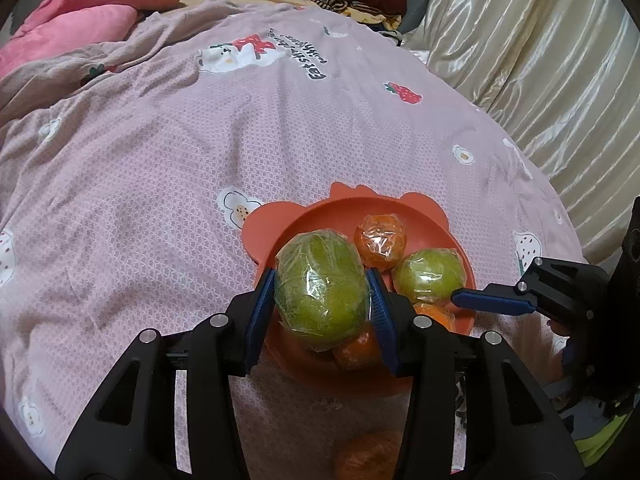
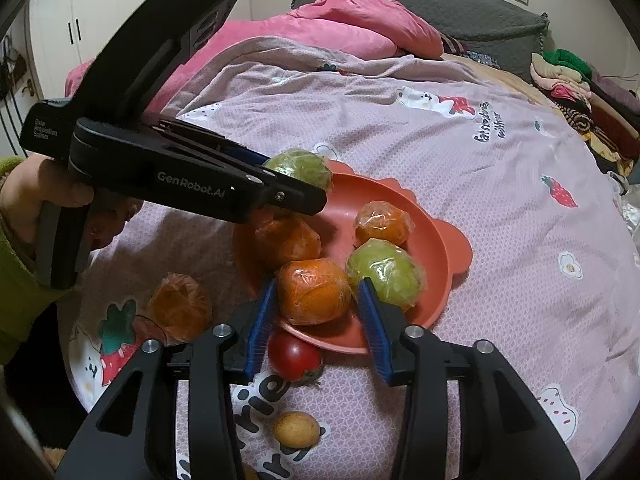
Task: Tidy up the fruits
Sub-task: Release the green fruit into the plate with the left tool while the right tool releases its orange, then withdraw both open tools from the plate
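Round coral-orange plastic plate (image 2: 432,268) with scalloped ears. On it: two green film-wrapped fruits (image 1: 322,290) (image 2: 384,272) and orange film-wrapped fruits (image 2: 382,222). Dusty-pink bedsheet (image 1: 160,200) carries fine white lattice, red strawberries, white flowers. At six o'clock of the plate: glossy red tomato (image 2: 294,356), speckled tan fruit (image 2: 296,429). Gripper pads (image 2: 370,312) are blue, on black bodies.

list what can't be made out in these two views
- Left wrist view: the lower orange fruit is mostly hidden under the held green fruit and the left gripper.
- Left wrist view: an orange thing at the bottom edge is blurred and cut off.
- Right wrist view: whether the right gripper presses the near orange fruit; no clear gap shows.
- Right wrist view: small tan ball, kind unclear.
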`<move>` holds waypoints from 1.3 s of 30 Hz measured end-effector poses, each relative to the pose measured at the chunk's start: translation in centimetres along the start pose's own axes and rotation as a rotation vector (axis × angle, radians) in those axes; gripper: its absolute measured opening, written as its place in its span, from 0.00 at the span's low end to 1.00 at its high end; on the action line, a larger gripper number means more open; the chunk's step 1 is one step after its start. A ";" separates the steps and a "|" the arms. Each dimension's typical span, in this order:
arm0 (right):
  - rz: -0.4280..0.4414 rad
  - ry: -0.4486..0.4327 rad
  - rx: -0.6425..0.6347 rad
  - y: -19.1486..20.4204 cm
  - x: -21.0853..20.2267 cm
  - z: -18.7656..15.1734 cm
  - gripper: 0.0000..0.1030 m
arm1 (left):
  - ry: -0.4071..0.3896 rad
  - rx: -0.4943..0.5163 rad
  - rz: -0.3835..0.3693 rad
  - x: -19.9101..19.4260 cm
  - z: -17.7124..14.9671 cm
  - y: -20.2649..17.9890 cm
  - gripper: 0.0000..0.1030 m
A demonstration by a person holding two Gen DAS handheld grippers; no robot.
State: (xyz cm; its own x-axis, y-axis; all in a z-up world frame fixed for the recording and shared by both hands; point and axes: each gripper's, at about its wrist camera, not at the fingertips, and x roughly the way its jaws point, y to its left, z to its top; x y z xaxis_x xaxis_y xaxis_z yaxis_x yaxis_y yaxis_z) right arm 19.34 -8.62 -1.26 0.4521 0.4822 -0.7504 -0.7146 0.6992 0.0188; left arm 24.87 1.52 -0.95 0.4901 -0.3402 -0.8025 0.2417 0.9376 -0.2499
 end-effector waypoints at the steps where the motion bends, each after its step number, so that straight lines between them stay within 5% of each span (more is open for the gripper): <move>1: 0.000 -0.003 0.002 0.0 -0.1 0.0 0.42 | 0.000 0.000 -0.001 0.0 0.0 0.0 0.36; 23: -0.002 -0.038 0.034 -0.5 -1.6 -0.5 0.54 | -0.023 0.004 0.003 -0.6 -0.1 -0.3 0.43; 39: -0.038 -0.088 0.087 -1.6 -3.5 -0.6 0.75 | -0.137 -0.018 0.045 -5.5 0.1 -0.9 0.80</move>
State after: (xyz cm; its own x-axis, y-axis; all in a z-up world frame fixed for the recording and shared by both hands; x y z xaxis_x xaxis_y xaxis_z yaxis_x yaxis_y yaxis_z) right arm 18.58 -11.80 0.97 0.5262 0.4960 -0.6907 -0.6487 0.7593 0.0510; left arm 22.07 2.52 3.73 0.6102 -0.3028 -0.7320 0.2024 0.9530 -0.2255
